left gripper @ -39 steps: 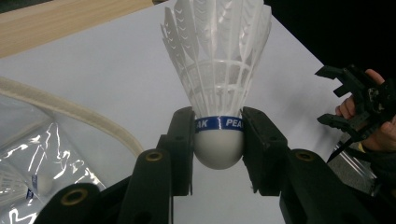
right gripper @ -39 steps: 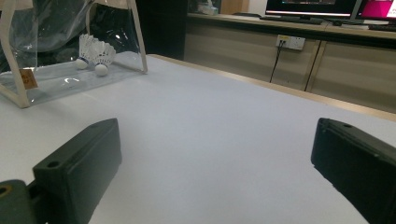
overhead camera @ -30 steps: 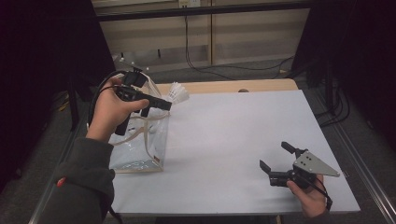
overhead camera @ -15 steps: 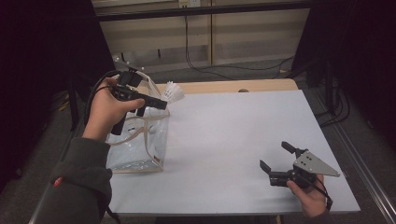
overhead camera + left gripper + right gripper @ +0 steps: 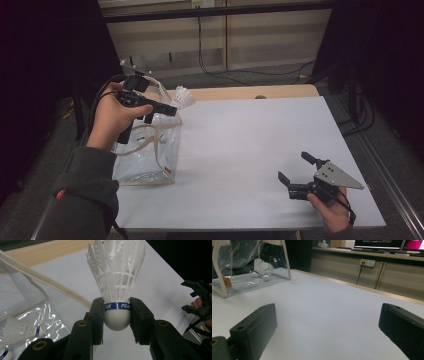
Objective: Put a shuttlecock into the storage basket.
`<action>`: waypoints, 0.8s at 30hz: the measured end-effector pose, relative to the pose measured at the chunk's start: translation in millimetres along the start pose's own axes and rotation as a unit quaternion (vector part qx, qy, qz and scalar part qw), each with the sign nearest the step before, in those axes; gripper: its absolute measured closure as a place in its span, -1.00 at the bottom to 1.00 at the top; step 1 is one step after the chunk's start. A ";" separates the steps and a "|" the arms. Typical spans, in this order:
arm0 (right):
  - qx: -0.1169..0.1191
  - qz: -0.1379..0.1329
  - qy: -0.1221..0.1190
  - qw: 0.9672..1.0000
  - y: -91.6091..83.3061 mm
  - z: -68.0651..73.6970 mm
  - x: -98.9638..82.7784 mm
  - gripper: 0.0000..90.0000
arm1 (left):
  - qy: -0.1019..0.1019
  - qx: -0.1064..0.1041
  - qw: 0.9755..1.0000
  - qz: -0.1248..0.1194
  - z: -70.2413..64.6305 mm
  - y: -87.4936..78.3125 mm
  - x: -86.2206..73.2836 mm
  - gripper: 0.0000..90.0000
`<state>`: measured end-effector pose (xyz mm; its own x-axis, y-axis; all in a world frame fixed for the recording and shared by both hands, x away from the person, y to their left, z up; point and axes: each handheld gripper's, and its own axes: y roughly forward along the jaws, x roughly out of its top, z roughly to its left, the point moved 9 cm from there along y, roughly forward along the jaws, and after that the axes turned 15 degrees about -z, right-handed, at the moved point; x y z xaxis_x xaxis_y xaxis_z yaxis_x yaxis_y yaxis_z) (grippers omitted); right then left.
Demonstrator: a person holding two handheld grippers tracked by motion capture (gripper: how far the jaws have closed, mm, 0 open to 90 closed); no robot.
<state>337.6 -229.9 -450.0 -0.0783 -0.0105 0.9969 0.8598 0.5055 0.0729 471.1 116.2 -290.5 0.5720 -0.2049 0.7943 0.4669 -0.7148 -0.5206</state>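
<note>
At the near right of the white table (image 5: 250, 150), the person's right hand (image 5: 332, 210) holds the right gripper (image 5: 295, 175) low over the surface, its jaws spread wide apart with nothing between them. In the right gripper view the two black jaws frame bare tabletop, and beyond them the table's wooden edge and a wall of cabinets with a power socket (image 5: 367, 263) and screens on top.

At the near left, a grey sleeve (image 5: 82, 195) leads up to the left hand (image 5: 111, 117), which holds the left gripper (image 5: 172, 111) raised above the far end of a clear plastic bag (image 5: 145, 155). The bag stands open on the table's left edge, trimmed in cream tape, with cream straps (image 5: 150, 142) hanging across it. In the right gripper view two more shuttlecocks (image 5: 263, 270) lie inside it on its floor, near the far wall.

The left gripper's jaws are clamped on a shuttlecock (image 5: 117, 290), pinching its white rounded cork from both sides. The cork carries a blue band with white lettering, partly covered by the jaws. White plastic feathers flare away from the gripper, over a fine ribbed skirt. In the high view the shuttlecock sits just past the bag's far corner, above the table near its wooden strip. The bag's clear wall and a cream strap lie just beside it in the left gripper view.
</note>
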 end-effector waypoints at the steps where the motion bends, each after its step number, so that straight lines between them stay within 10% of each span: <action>1: 0.000 0.000 -0.001 1.000 0.0 -0.3 0.0 -0.96 | -0.001 0.001 1.000 0.000 0.3 -0.3 0.0 0.46; 24: 0.000 -0.001 0.000 1.000 -0.2 -0.3 0.5 -0.96 | -0.005 0.019 1.000 -0.012 12.1 -10.5 2.3 0.46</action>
<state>337.6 -230.3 -449.5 -0.0800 -0.0103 0.9967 0.8600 0.5049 0.0743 475.6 131.3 -287.0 0.5669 -0.1803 0.8038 0.5059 -0.6939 -0.5124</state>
